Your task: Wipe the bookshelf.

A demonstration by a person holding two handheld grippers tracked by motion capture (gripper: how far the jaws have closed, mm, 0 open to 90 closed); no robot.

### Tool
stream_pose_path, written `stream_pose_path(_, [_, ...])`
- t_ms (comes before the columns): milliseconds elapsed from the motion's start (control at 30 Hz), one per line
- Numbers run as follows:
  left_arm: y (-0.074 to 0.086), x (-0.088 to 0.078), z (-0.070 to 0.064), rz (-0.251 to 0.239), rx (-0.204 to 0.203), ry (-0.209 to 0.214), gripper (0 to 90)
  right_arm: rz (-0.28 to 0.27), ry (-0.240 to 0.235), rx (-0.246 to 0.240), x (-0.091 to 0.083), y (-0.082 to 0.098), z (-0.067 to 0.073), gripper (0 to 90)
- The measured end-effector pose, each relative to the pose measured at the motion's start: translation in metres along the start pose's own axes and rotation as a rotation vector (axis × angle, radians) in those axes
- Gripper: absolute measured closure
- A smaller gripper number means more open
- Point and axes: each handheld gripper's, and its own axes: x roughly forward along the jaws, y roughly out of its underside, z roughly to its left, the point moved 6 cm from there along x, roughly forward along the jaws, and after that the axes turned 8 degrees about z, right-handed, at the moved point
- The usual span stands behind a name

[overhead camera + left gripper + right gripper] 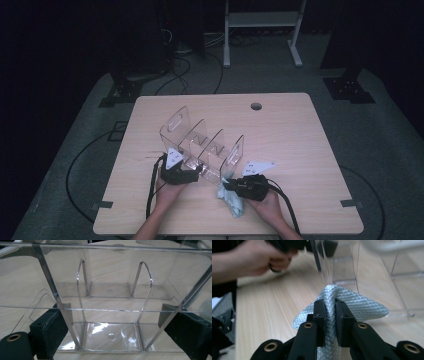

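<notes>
A clear acrylic organizer (202,142) with several upright dividers stands in the middle of the wooden table (300,150). My left gripper (192,170) is at its near left end. In the left gripper view my left gripper (118,331) has its jaws wide, and the pads (51,330) rest against the organizer's (112,290) outer walls. My right gripper (226,186) sits just right of it, shut on a light blue-grey woven cloth (232,202). In the right gripper view my right gripper (330,307) pinches a fold of the cloth (359,305), which bulges against the organizer's (372,265) corner.
A round cable hole (256,106) lies near the table's far edge. Beyond the table stand a white frame (260,20) and dark stands, with cables on the grey floor. The person's other hand (257,260) is at the upper left of the right gripper view.
</notes>
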Motion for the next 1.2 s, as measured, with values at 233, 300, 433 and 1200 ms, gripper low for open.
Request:
stream_pose_path(233, [0.000,0.000,0.000,0.000,0.000,0.001,8.2,0.034,-0.022,0.038,0.011,0.011,-0.006,79.7])
stream_pose_path(300, [0.000,0.000,0.000,0.000,0.002,0.001,8.2,0.036,-0.014,0.033,0.008,0.008,-0.006,79.7])
stream_pose_path(433, [0.000,0.000,0.000,-0.002,0.006,0.008,8.2,-0.044,0.014,-0.017,-0.009,-0.009,0.003,79.7])
stream_pose_path(1200, [0.000,-0.001,-0.001,0.005,0.015,0.008,8.2,-0.120,0.029,-0.034,-0.028,-0.026,0.009,79.7])
